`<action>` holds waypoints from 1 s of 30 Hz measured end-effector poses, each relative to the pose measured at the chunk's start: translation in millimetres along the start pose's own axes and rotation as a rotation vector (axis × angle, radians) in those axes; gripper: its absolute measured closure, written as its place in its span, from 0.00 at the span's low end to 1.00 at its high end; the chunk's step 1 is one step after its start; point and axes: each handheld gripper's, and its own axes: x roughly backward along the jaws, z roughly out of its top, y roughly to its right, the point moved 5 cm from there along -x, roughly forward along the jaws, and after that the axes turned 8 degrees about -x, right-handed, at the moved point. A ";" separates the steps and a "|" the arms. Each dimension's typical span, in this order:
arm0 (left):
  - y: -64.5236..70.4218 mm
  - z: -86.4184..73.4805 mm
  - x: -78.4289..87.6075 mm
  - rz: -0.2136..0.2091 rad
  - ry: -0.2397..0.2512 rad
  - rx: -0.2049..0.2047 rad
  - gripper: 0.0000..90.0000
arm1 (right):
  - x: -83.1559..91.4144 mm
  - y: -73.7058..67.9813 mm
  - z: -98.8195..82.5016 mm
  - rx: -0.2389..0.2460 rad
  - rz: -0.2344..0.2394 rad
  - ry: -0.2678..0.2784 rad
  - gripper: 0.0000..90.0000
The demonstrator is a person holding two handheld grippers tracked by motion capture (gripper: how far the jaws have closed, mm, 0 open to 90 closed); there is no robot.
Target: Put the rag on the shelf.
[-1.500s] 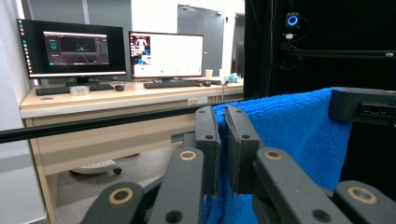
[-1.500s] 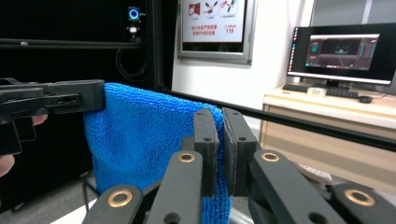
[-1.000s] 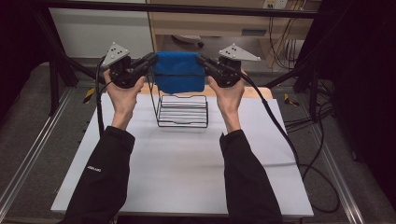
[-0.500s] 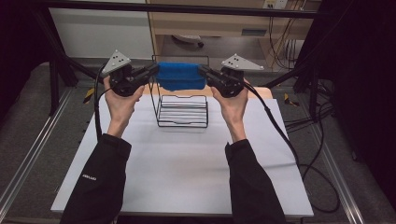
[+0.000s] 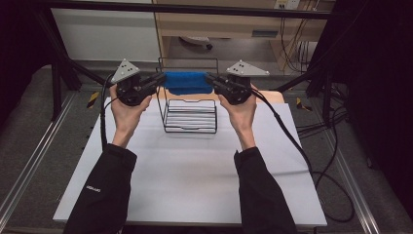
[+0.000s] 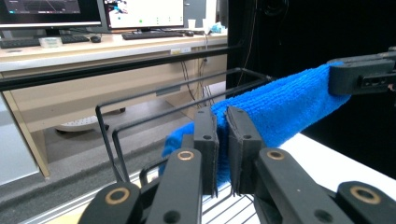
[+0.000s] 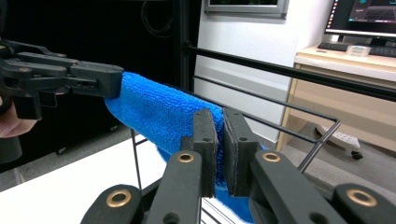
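Carrying the blue towel (image 5: 185, 81) farther from me than a second ago, I now hold it stretched above the wire rack (image 5: 190, 116), my left gripper (image 5: 159, 80) and right gripper (image 5: 210, 79) each clamped on an end, ready to drape it over the back rail

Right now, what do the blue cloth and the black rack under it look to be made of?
Blue cloth: looks like terry or microfibre, matte, with a fuzzy looped pile. Black rack: thin bent wire rods, probably coated metal, with a smooth dark finish.
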 end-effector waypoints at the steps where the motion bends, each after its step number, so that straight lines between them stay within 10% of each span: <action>1: 0.4 -2.0 0.1 -0.003 -0.004 0.002 0.92 | 0.1 0.0 -1.4 0.001 0.007 -0.008 0.94; 30: 8.9 -34.3 -0.8 -0.062 -0.180 -0.023 0.89 | 4.5 5.4 -28.8 0.007 0.049 -0.114 0.75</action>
